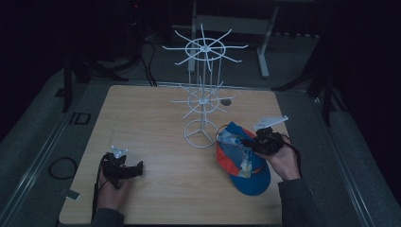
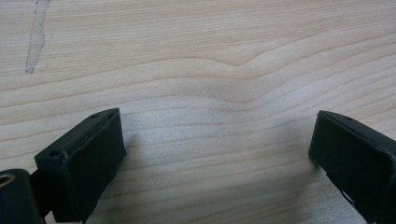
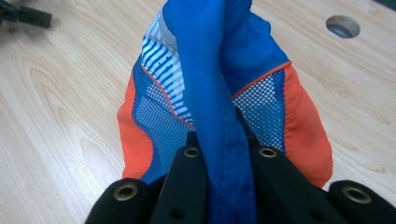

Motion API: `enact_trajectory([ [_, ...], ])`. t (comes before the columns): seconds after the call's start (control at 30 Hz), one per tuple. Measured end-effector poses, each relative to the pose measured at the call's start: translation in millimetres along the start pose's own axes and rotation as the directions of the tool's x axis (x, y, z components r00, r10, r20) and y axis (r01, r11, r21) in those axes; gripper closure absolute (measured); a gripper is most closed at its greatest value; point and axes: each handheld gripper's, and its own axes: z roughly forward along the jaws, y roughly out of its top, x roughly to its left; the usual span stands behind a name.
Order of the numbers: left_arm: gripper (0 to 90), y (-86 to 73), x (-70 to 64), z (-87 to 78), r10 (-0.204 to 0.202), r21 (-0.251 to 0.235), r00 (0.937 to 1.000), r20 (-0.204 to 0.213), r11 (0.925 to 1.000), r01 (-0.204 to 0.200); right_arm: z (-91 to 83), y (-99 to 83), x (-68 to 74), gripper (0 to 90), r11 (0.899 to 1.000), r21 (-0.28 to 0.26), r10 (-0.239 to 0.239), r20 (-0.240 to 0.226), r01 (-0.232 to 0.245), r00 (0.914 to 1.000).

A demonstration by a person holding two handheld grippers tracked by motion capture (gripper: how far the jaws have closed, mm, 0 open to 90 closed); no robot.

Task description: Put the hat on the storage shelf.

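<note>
A blue and orange cap (image 1: 243, 161) with mesh panels lies on the right part of the wooden table (image 1: 156, 113). My right gripper (image 1: 257, 142) is shut on a blue fold of the cap (image 3: 219, 116), which rises between its two black jaws. A white wire display stand (image 1: 203, 90) with two tiers of radiating hooks stands at the table's middle, just left of the cap. My left gripper (image 1: 137, 169) rests low at the front left, open, with bare wood between its fingers (image 2: 88, 158).
A round cable hole (image 1: 226, 101) sits in the table behind the stand, also seen as the hole (image 3: 343, 25) in the right gripper view. A white desk frame (image 1: 262, 42) stands on the floor beyond. A cable loop (image 1: 61, 166) lies left of the table.
</note>
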Motion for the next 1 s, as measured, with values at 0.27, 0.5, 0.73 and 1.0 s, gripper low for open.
enact_trajectory([
  [0.27,3.9,0.0,0.0,0.0,0.0,0.0,1.0,0.0,1.0,0.0,-9.5,4.5,1.9,88.4,0.999,-0.04,-0.005,0.004,0.005,1.0],
  [0.5,3.9,0.0,-0.1,0.0,-0.001,0.0,1.0,0.001,1.0,0.001,-17.5,7.1,2.1,88.4,0.998,-0.067,-0.003,0.011,0.004,0.9999],
  [0.73,3.9,0.0,-0.1,0.0,-0.001,0.0,1.0,0.001,1.0,0.001,-26.2,9.4,0.9,88.5,0.995,-0.095,0.002,0.013,-0.001,0.9999],
  [1.0,3.9,0.0,0.1,-0.2,0.0,0.003,1.0,0.001,1.0,0.0,-34.4,11.8,1.1,88.5,0.992,-0.125,-0.001,0.017,0.003,0.9999],
])
